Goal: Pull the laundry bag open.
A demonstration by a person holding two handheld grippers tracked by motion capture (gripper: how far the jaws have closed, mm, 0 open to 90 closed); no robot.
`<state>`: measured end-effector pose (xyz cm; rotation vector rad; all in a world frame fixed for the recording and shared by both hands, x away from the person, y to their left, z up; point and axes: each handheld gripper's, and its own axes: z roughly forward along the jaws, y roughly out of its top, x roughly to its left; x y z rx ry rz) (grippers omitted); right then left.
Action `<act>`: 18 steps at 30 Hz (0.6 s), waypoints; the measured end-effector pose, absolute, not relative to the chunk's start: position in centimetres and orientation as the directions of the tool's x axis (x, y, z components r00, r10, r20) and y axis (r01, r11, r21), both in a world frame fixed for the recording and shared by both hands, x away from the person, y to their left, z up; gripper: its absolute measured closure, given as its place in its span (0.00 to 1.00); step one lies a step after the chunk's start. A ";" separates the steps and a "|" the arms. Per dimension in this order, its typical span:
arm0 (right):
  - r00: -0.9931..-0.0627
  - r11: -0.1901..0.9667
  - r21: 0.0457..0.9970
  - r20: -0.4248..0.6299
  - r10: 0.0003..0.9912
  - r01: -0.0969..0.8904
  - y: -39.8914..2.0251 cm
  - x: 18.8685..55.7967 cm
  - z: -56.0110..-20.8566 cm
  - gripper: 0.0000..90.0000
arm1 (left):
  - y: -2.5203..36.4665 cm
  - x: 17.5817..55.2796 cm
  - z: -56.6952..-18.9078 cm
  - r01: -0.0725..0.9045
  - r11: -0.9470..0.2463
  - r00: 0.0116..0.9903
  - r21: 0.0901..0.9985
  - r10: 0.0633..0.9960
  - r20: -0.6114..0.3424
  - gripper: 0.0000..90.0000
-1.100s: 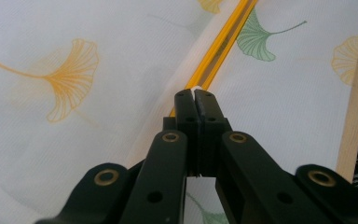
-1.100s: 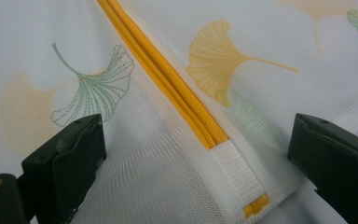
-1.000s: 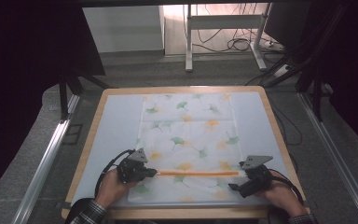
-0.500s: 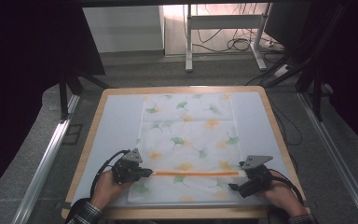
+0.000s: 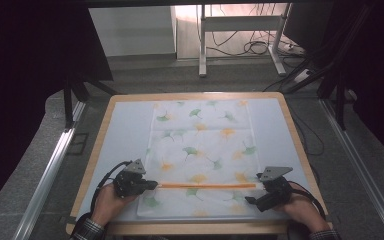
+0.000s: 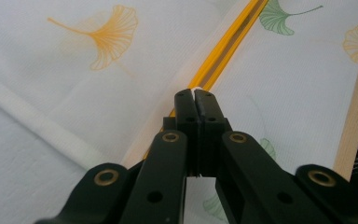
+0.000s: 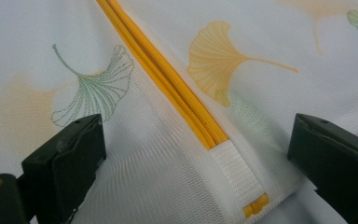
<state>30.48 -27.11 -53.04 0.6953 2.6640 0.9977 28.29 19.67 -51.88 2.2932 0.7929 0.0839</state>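
Observation:
A white mesh bag printed with ginkgo leaves lies flat on the table. An orange zipper runs across its near part. My left gripper sits at the zipper's left end. In the left gripper view its jaws are shut on a small white zipper pull, and the zipper stretches away beyond them. My right gripper rests at the zipper's right end. In the right gripper view it stands open, a jaw on each side of the zipper's white end tab, not pressing on it.
The table has a pale blue top and a wooden rim, and its near edge lies just under both hands. Metal rails run along the floor on both sides. Desk legs and cables stand beyond the far edge.
My left gripper has shifted a little to the left along the zipper line, and the orange strip showing between the grippers is slightly longer. The right gripper has stayed put.

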 end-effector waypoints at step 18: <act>-0.866 0.659 0.663 -0.032 0.499 0.355 -27.1 30.5 -53.0 0.04 | 21.0 28.0 -51.9 0.535 -0.551 0.794 0.641 0.588 -0.157 1.00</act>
